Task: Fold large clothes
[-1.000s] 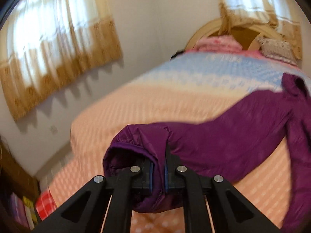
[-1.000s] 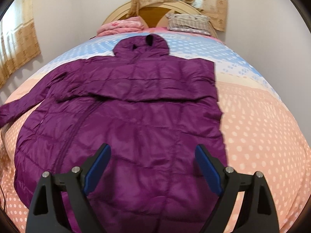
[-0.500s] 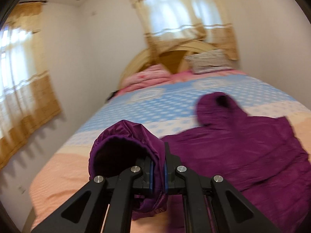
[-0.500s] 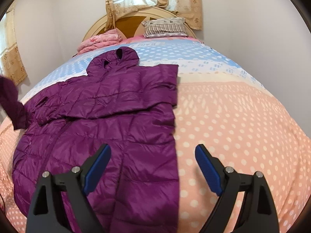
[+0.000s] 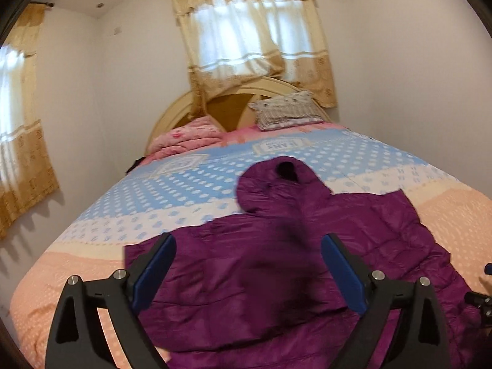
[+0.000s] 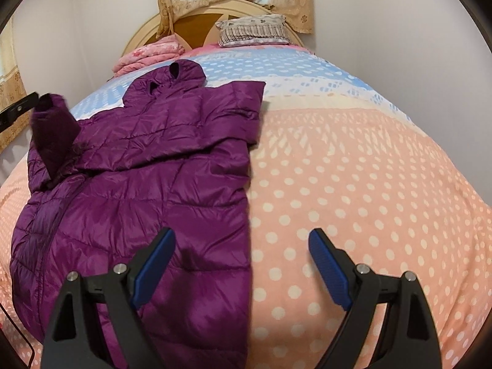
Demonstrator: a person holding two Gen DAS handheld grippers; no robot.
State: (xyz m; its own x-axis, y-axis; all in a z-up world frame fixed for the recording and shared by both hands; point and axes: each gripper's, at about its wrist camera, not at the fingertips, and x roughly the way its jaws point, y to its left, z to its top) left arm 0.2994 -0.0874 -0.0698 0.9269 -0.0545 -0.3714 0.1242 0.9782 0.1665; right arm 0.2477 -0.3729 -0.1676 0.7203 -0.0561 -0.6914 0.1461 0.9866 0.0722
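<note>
A purple hooded puffer jacket (image 6: pixel 147 190) lies flat on the bed, hood (image 5: pixel 276 181) toward the headboard, one sleeve folded across its chest. My left gripper (image 5: pixel 249 264) hovers over the jacket's upper body with its jaws opening wide. The other sleeve shows as a dark blur (image 5: pixel 286 236) between the jaws, and neither pad presses on it. In the right wrist view that sleeve's cuff (image 6: pixel 52 123) stands raised beside the left gripper's fingertip (image 6: pixel 18 109). My right gripper (image 6: pixel 241 240) is open and holds nothing, over the jacket's right edge near the hem.
The bed carries a dotted quilt (image 6: pixel 353 184) in peach and blue. A folded pink blanket (image 5: pixel 187 138) and a striped pillow (image 5: pixel 286 112) lie by the wooden headboard (image 5: pixel 233 104). Curtained windows (image 5: pixel 252 46) and white walls close in behind and to the left.
My left gripper swung the sleeve from the bed's left side over the jacket's body, then its jaws sprang apart and let the cuff go. The right gripper drifted toward the jacket's right edge.
</note>
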